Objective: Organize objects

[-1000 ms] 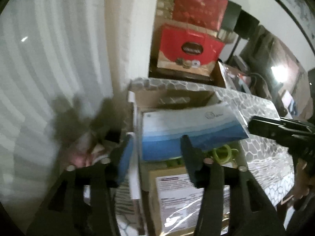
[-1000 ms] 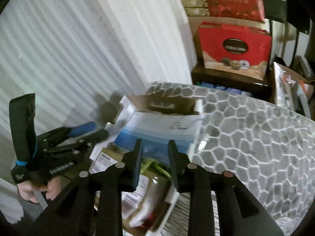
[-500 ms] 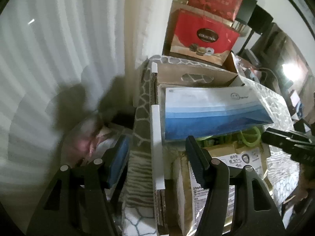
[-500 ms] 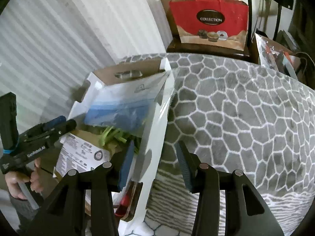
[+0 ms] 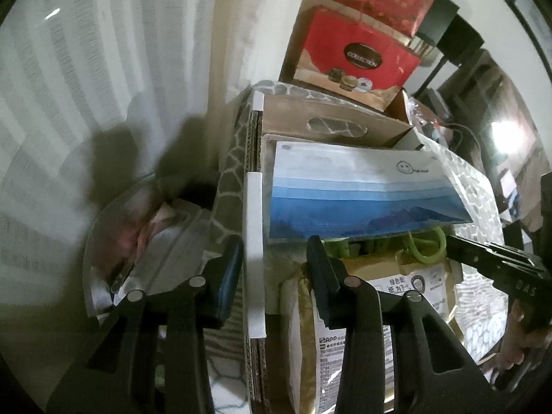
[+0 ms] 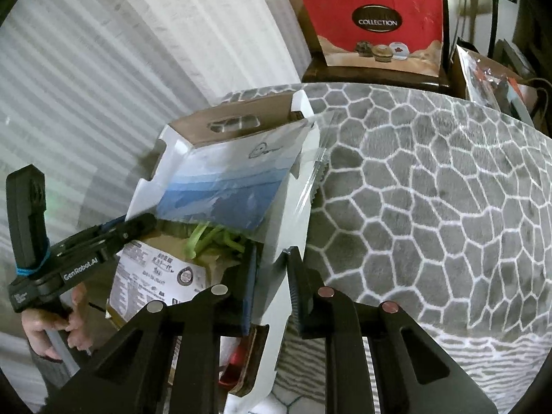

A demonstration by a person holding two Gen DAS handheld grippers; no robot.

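A white cardboard box with a brown inside stands on a grey honeycomb blanket. It holds a blue-and-white pack, green hangers and a labelled brown bag. My left gripper straddles the box's left wall with closing jaws. One finger is outside, and the inner finger still stands off the wall. My right gripper straddles the opposite wall, its jaws closing with the pads against the cardboard.
A red gift bag stands on a dark shelf behind the blanket. A white curtain hangs on the left. A round glass side table with papers sits beside the box. Clutter lies at the far right.
Both grippers have sunk onto the box, each coming to straddle a side wall. Both pairs of jaws have narrowed since half a second ago.
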